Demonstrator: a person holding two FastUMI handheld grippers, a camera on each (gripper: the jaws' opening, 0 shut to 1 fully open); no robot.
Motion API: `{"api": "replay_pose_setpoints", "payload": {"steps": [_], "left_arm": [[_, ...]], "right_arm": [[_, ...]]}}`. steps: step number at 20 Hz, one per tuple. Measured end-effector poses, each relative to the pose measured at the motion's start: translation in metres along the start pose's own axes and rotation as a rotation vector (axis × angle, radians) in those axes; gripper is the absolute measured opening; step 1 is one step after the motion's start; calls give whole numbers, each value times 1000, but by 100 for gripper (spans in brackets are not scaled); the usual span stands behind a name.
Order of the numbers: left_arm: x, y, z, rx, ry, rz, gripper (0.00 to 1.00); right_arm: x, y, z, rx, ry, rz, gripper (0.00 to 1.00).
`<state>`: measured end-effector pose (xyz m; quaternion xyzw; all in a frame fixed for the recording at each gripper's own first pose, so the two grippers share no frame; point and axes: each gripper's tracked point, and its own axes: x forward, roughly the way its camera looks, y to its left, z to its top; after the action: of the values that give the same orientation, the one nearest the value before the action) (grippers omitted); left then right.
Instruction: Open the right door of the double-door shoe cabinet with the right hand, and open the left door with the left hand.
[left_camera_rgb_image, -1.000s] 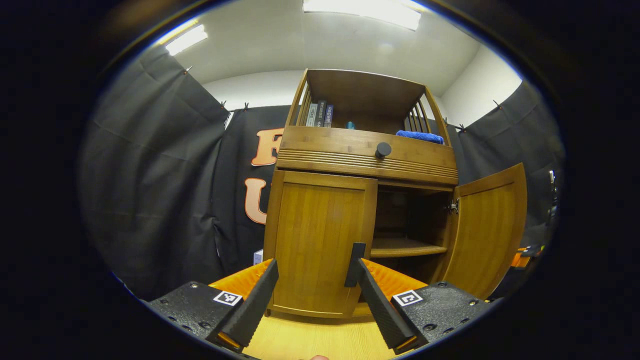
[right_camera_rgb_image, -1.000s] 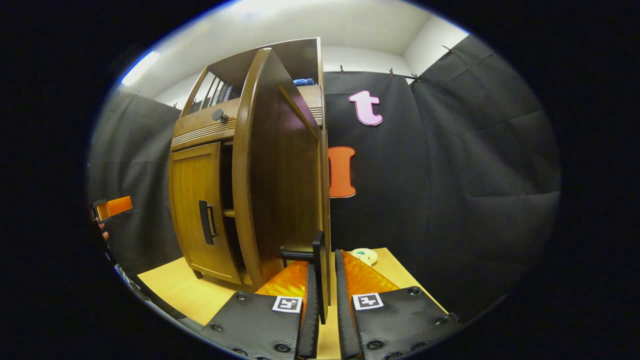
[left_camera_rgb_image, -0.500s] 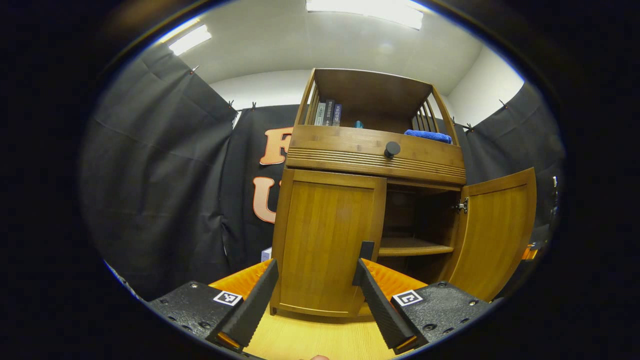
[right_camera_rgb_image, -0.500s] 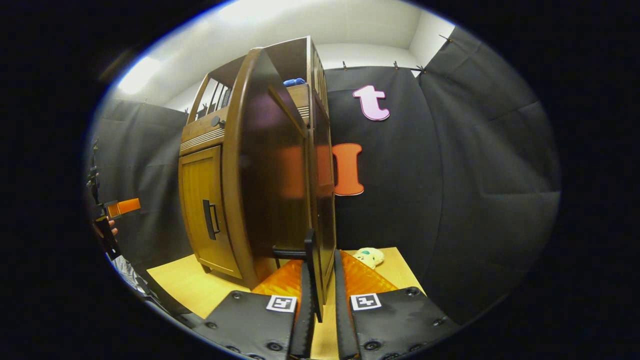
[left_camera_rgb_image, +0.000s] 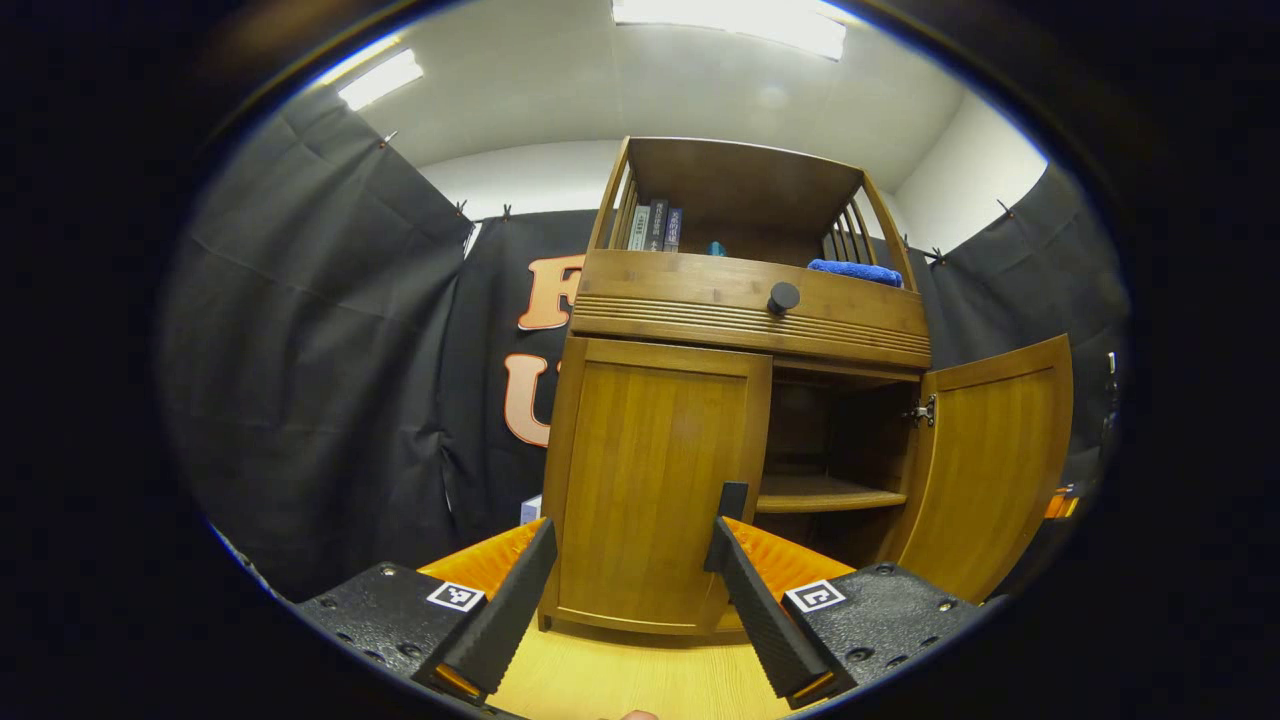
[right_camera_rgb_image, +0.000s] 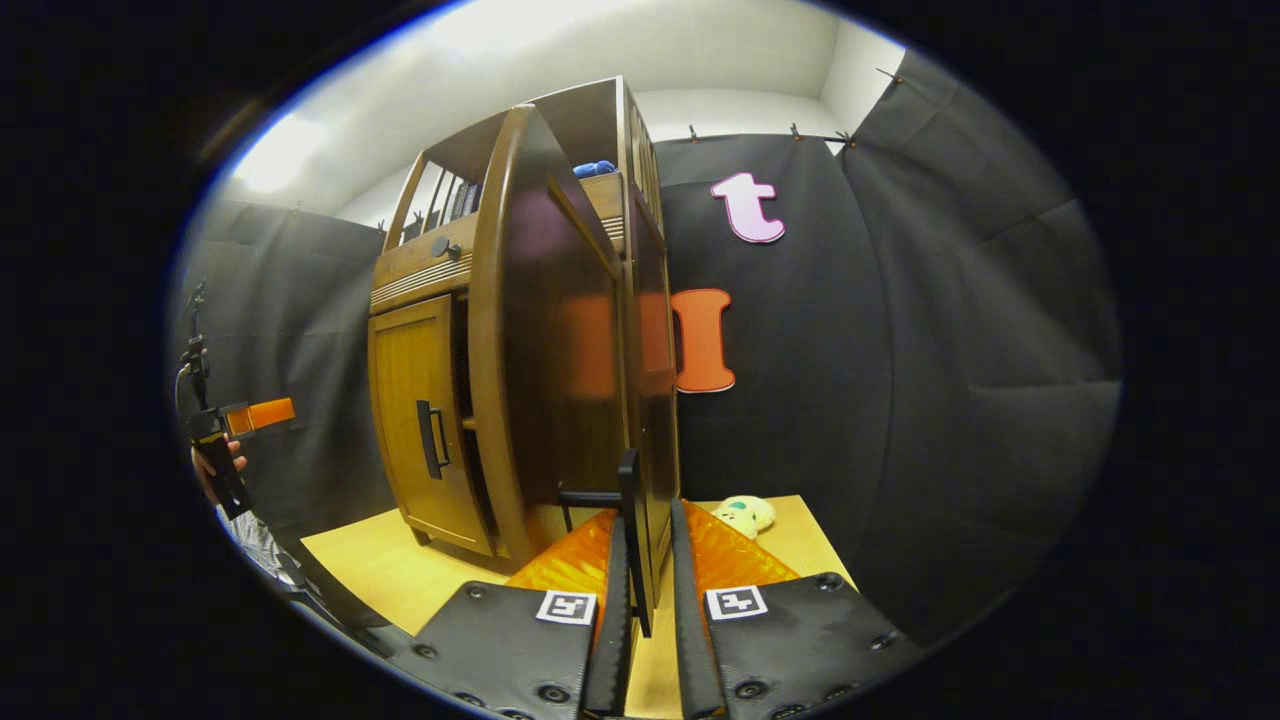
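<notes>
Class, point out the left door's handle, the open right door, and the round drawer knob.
left door's handle (right_camera_rgb_image: 432, 439), right gripper view, bar's middle
right door (left_camera_rgb_image: 990, 460), left gripper view, inner panel
drawer knob (left_camera_rgb_image: 783, 297), left gripper view, front face

I am seeing bright ceiling panels (left_camera_rgb_image: 728, 22) lighting the booth evenly from above. Fisheye distortion is bending the cabinet (left_camera_rgb_image: 740, 400) outward. In the right gripper view, glare is blooming overhead and the glossy open door (right_camera_rgb_image: 560, 350) is reflecting orange.
</notes>
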<state>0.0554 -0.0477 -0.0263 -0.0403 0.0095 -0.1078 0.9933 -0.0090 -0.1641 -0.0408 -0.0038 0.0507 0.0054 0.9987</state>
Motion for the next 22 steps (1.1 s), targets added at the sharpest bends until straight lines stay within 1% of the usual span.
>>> {"api": "replay_pose_setpoints", "payload": {"steps": [1,2,3,5,6,7,9,10,11,13,14,15,17,18,19,21,22], "left_arm": [[3,-3,-3,-3,1,-10,94],[8,-6,-5,-6,9,-21,91],[14,-9,-10,-11,18,-34,91],[25,-18,-15,-28,29,-62,92],[31,-23,-16,-37,32,-75,98],[38,-27,-18,-43,34,-88,94],[53,-38,-21,-40,43,-112,94],[63,-44,-24,-31,52,-126,98],[73,-52,-28,-22,59,-147,94],[95,-66,-38,-11,84,-184,94],[106,-73,-45,-17,95,-201,92],[113,-74,-54,-26,109,-210,94],[134,-79,-68,-44,132,-218,92],[143,-79,-74,-39,145,-214,94],[151,-83,-78,-30,153,-210,93],[163,-89,-83,-33,168,-209,92],[167,-92,-85,-46,171,-219,95]], "right_arm": [[-2,0,0,9,-2,-12,28],[-6,1,-1,11,-5,-28,29],[-11,0,-1,3,-7,-49,29],[-23,-12,5,-24,-22,-118,28],[-28,-16,6,-25,-29,-145,28],[-33,-17,8,-23,-31,-172,28],[-48,-12,15,-9,-51,-213,28],[-58,-6,20,-2,-59,-227,29],[-68,0,23,-1,-65,-240,29],[-88,10,26,-15,-63,-269,28],[-105,18,28,-17,-63,-282,28],[-111,26,30,-13,-62,-287,28],[-118,44,28,-3,-51,-293,28],[-115,51,28,-5,-49,-295,28],[-115,56,29,-4,-51,-300,29],[-116,65,25,4,-47,-305,44],[-116,67,25,14,-51,-309,51]]}}
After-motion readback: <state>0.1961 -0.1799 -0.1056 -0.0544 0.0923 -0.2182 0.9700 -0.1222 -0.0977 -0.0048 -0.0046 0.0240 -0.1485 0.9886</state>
